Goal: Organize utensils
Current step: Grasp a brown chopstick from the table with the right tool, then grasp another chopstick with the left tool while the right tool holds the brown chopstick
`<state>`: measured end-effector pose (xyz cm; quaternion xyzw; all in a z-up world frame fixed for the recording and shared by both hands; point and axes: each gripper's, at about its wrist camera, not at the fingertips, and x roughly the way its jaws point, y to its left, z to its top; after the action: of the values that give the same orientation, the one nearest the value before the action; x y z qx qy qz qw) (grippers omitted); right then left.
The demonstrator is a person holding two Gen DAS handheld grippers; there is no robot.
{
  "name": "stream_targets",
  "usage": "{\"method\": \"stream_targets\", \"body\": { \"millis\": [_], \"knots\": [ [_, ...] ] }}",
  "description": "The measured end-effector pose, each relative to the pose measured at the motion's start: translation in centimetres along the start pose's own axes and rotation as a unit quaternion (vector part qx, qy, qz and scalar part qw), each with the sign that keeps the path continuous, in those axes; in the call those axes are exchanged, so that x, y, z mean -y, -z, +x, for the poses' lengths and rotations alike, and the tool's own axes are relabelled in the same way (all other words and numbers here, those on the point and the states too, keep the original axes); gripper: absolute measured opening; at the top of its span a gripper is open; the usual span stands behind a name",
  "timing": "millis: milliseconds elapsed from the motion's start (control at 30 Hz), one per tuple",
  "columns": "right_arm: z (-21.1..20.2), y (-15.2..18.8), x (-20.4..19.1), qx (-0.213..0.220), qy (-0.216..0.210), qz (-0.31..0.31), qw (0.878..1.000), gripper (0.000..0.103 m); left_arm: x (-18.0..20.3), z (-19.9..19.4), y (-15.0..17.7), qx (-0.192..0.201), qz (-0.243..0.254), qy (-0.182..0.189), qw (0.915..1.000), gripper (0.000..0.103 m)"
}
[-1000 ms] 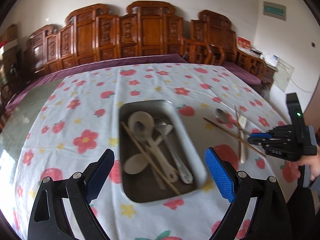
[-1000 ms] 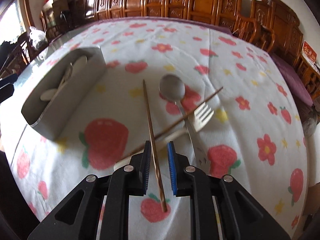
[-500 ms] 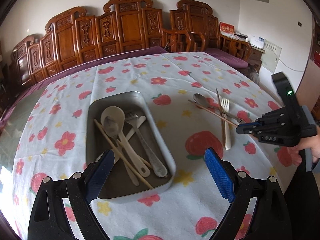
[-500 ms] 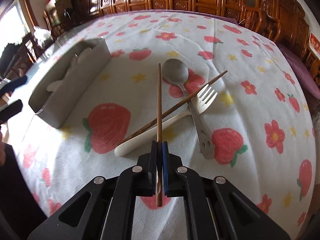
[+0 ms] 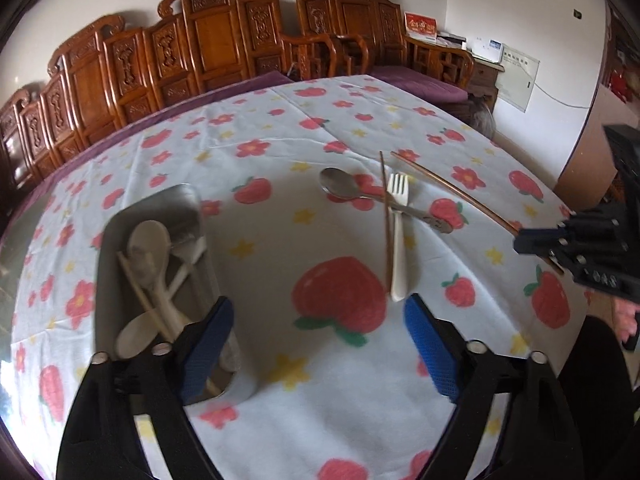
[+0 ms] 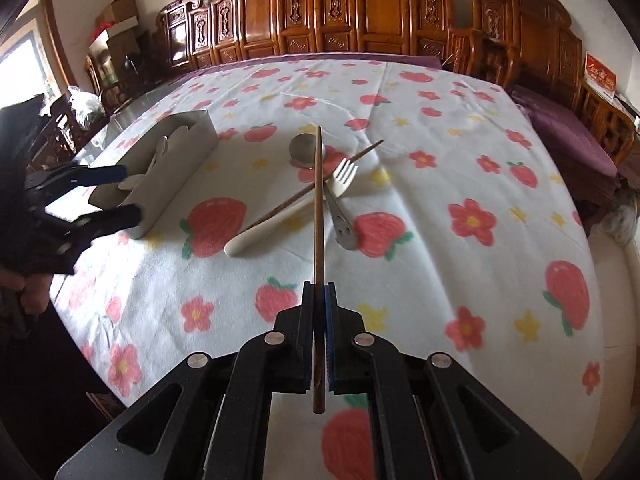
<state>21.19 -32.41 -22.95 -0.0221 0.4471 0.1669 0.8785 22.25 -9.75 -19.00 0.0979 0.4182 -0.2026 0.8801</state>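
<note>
The right gripper (image 6: 319,292) sits at the bottom middle of the right wrist view. Its two fingers are squeezed tight on a brown chopstick (image 6: 318,208). The stick points straight up the frame, and its far tip reaches over the metal spoon (image 6: 302,148). Its back end pokes out behind the fingers, low in the frame.

In the middle of that view, a second chopstick (image 6: 320,184) lies slanted on the flowered tablecloth (image 6: 460,168), across a fork (image 6: 280,220) with a white handle. The metal spoon's handle crosses there too.

The left gripper (image 5: 318,344) is at the bottom of the left wrist view, with its blue pads (image 5: 430,352) spread wide apart and nothing between them. It hangs over the cloth, just right of the metal tray (image 5: 188,204). The tray sits at the left of that frame and has pale spoons (image 5: 150,248) and other utensils inside.
</note>
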Motion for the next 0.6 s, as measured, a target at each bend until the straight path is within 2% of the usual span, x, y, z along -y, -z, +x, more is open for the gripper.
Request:
{"method": "stream_targets", "body": {
  "millis": [167,333,567,600],
  "knots": [
    [-0.3,-0.2,1.7,0.008,0.007,0.003,1.000,0.006,1.0,2.6,-2.2,-0.014,-0.014,0.012,0.9997,0.066],
    [0.0,0.0,4.1,0.005,0.018,0.022,1.000,0.006,2.1,4.8,-4.3,-0.023,-0.003,0.013,0.9996,0.053],
    [0.3,0.2,5.8,0.004,0.021,0.044,0.999,0.006,3.9,8.1,-5.8,-0.045,0.000,0.034,0.9984,0.046],
    [0.3,0.3,5.8,0.004,0.020,0.046,0.999,0.006,4.0,8.8,-5.9,-0.053,-0.003,0.039,0.9978,0.039]
  ]
}}
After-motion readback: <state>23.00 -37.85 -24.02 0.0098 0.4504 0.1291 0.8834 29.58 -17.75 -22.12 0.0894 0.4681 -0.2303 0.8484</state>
